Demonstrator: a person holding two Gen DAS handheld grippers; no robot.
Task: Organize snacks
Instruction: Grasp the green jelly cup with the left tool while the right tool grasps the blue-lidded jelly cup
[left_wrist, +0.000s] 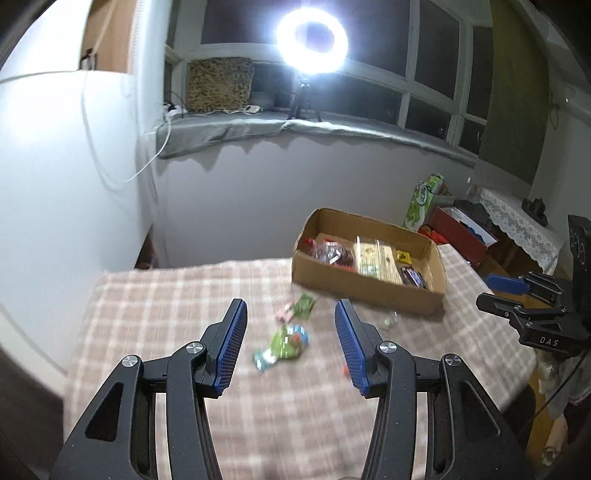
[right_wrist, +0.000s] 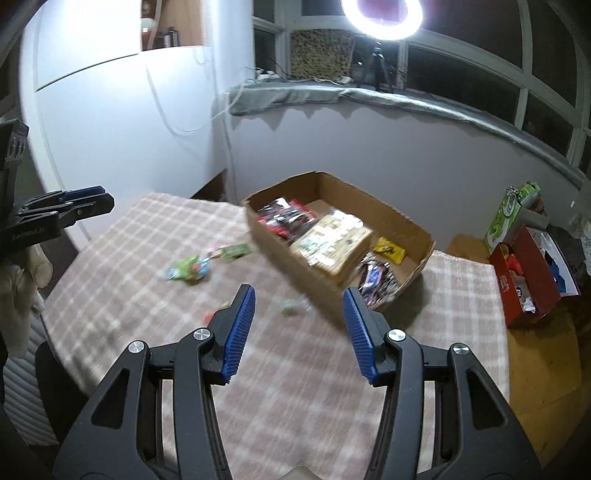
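A low cardboard box (left_wrist: 369, 290) (right_wrist: 282, 258) stands at the far right of the checked tablecloth (left_wrist: 166, 295). Inside lie red packets (left_wrist: 328, 253), a beige pack (right_wrist: 332, 240), a yellow packet (right_wrist: 389, 251) and dark bars (right_wrist: 376, 277). Loose on the cloth are a green-and-blue packet (left_wrist: 284, 345) (right_wrist: 188, 269), a green packet (left_wrist: 303, 304) (right_wrist: 234, 253), a small pale sweet (left_wrist: 389, 321) (right_wrist: 288, 308) and a red scrap (right_wrist: 212, 315). My left gripper (left_wrist: 290, 306) (right_wrist: 109, 199) hangs open above the green packets, holding nothing. My right gripper (right_wrist: 299, 295) (left_wrist: 484, 291) is open and holds nothing, near the box's front corner.
A bright ring light (left_wrist: 312, 40) on a tripod stands on the windowsill. Right of the table, lower down, are a red box (right_wrist: 524, 284) of odds and ends and a green carton (right_wrist: 506, 218). White walls close off the left side. The views are motion-blurred.
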